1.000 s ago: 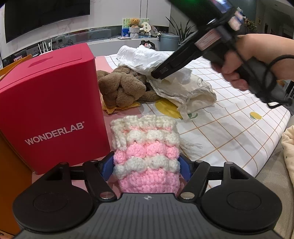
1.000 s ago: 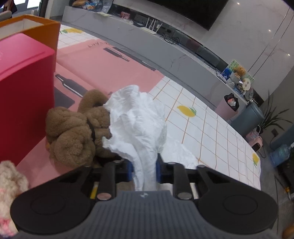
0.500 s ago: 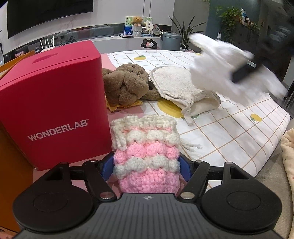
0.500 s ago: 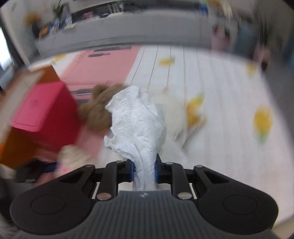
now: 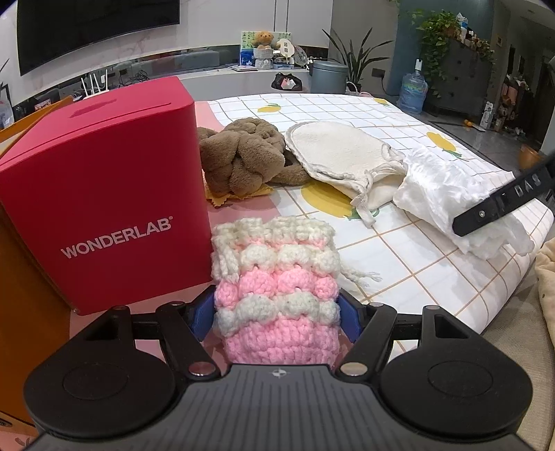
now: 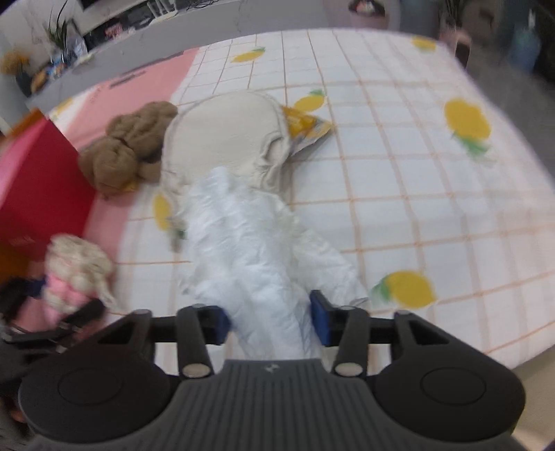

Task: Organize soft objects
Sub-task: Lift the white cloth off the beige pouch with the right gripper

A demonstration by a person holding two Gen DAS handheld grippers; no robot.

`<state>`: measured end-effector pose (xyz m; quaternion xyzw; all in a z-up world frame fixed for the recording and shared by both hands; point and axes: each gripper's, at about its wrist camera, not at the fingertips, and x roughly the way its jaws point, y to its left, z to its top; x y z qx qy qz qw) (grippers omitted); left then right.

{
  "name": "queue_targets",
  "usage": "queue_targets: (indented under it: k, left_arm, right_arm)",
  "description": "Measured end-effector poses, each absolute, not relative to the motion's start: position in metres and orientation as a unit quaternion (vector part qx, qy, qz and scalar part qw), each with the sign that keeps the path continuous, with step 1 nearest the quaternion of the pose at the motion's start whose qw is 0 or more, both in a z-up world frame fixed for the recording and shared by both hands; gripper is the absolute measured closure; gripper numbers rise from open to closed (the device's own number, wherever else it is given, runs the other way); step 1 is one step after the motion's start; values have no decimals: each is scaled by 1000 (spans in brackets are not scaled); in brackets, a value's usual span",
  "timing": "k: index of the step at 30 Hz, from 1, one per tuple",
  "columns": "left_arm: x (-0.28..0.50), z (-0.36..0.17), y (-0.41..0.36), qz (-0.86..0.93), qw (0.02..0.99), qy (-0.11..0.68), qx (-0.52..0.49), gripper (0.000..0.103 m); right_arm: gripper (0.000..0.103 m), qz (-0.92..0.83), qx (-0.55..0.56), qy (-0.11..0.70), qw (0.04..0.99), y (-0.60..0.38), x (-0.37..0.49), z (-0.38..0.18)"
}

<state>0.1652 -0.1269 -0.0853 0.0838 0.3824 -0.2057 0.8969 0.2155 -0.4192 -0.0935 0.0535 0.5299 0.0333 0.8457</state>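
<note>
red box [image 5: 104,194] blocks left, brown plush [image 5: 242,159] & mitt [image 5: 340,159] mid, open cloth [image 6: 433,208] far right

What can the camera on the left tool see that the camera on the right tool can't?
Only the left wrist view shows the WONDERLAB lettering on the red box, the big screen, the plants and the water jug. Only the right wrist view shows the yellow packet poking out from under the cream mitt, and the right tool with its jaws opening around the white crinkly bundle. Both show the brown knotted plush, the mitt, the white bundle, the red box, and the pink and white crochet pouch between the left tool's pads.
</note>
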Motion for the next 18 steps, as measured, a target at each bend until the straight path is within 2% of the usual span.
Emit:
queue_targets:
  k: [1,2,3,6,12,18]
  left_arm:
    - [165,-85,-127,-205,897,382,84,22]
    - [165,-86,-128,-203,898,381,86,22]
    - [164,-86,-129,-202,898,381,89,22]
    - [163,-87,-130,-199,899,380,94,21]
    - [162,-86,-130,-196,899,381,93,21]
    - [161,-87,-131,-195,900,379,93,21]
  right_arm:
    - [37,34,24,525,850,-415,213,-91]
    - [18,34,-8,515,857,-410,210,-88]
    - [3,31,-46,502,863,-404,208,-85]
    - [3,43,-142,448,881,-397,206,-82]
    - [3,65,-22,478,876,-434,227,-99]
    - [3,131,-38,461,877,-428,219,-113]
